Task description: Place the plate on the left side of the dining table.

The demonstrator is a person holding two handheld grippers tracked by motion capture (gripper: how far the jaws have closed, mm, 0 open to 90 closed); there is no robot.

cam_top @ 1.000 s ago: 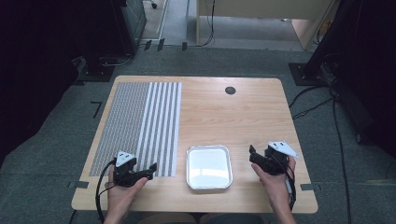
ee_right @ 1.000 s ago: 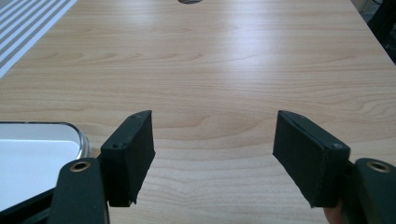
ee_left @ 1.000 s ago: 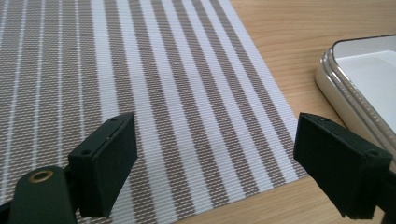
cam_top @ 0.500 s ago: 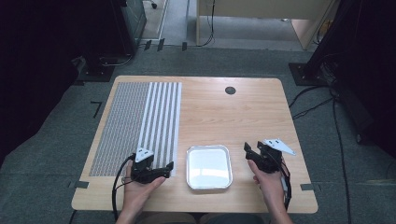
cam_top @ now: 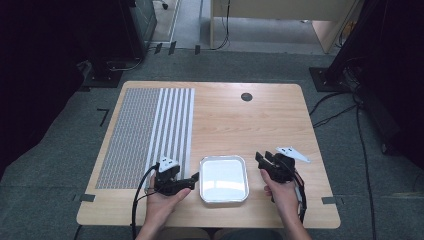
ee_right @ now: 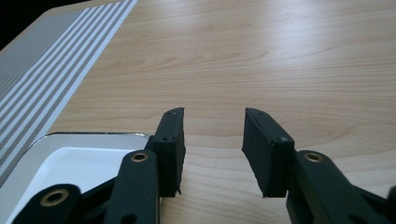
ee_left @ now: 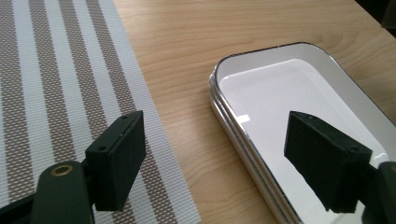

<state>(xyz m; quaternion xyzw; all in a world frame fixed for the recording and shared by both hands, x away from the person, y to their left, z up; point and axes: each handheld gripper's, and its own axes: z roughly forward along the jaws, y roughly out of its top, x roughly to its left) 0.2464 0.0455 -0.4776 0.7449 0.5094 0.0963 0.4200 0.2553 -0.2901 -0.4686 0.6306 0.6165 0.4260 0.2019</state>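
White tray (cam_top: 223,178) between left gripper (cam_top: 192,178), right gripper (cam_top: 260,159), jaws closing, untouched

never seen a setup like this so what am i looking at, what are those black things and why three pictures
A person sits at a wooden table and holds a hand tool with two black jaws in each hand. The high view looks down from above: the left gripper is beside the tray's left edge, the right gripper beside its right edge. The other two pictures come from small cameras riding on those tools, looking along the jaws. On the table lie a striped mat and an empty white tray. The left gripper stands wide, its jaws either side of the tray's near rim without touching. The right gripper has just been closing, with only bare wood between its jaws. Nothing is held.
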